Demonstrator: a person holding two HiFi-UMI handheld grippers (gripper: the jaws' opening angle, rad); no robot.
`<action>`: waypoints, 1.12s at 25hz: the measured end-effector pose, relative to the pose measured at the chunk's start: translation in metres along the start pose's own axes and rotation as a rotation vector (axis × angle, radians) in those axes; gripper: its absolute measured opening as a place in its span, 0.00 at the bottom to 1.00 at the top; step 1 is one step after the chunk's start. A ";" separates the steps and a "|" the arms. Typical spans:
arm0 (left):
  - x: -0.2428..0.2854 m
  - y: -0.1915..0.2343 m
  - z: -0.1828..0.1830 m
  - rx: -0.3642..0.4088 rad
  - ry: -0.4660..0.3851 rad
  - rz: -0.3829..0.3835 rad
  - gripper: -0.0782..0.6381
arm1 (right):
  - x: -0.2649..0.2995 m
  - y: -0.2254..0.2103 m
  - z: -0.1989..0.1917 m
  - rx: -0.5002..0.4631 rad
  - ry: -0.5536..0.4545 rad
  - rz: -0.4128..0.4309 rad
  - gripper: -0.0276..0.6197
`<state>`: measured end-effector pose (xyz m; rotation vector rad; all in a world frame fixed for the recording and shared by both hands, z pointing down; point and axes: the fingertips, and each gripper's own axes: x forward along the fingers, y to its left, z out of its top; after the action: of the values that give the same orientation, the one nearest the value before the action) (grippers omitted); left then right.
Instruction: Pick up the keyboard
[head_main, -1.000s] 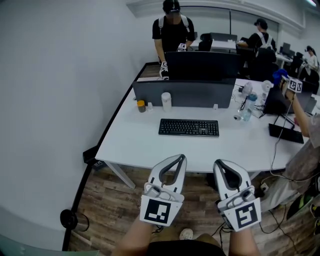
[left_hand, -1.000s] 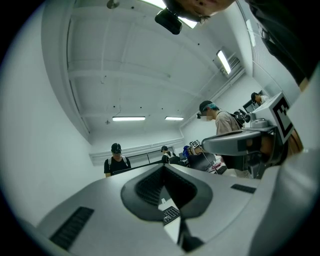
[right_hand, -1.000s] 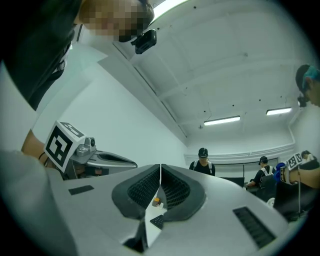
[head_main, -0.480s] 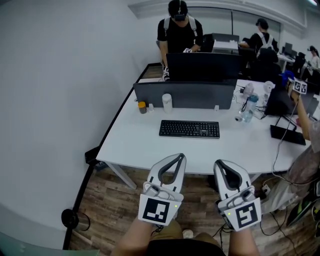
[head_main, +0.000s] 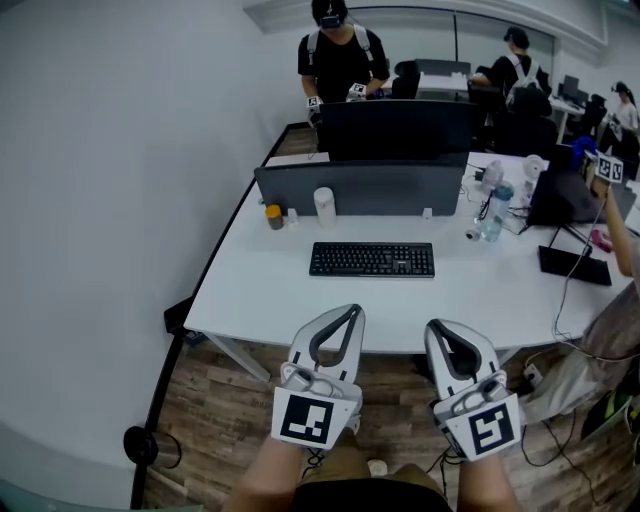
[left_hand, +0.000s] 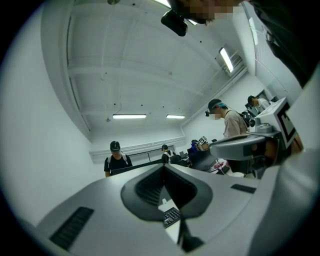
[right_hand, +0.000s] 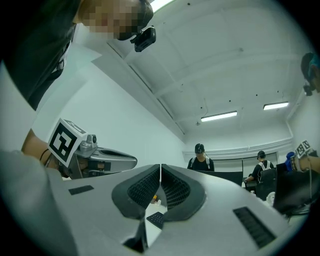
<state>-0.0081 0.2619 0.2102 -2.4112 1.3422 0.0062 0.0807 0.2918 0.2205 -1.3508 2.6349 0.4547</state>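
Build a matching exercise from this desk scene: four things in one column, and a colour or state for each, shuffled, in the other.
Things:
1. keyboard
2. cup
3. small jar
4. left tool

Descriptions:
A. white, standing by the grey divider
B. shut, nothing in it
C. black, lying flat
D. orange-topped

Pairs: 1-C, 2-A, 3-D, 4-B.

The keyboard (head_main: 372, 260) is black, the table (head_main: 260, 290) white, the floor (head_main: 215, 410) brown wood-grain, the partition (head_main: 360, 188) dark grey.
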 end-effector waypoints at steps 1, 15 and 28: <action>0.004 0.001 -0.002 -0.005 0.001 -0.003 0.12 | 0.002 -0.003 -0.001 0.005 -0.002 -0.007 0.09; 0.053 0.034 -0.032 0.031 -0.001 -0.039 0.12 | 0.050 -0.033 -0.032 0.003 0.047 -0.047 0.09; 0.125 0.086 -0.075 0.021 0.019 -0.072 0.12 | 0.128 -0.072 -0.071 0.020 0.074 -0.079 0.09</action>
<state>-0.0246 0.0945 0.2292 -2.4464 1.2562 -0.0493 0.0648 0.1308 0.2398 -1.4873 2.6246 0.3739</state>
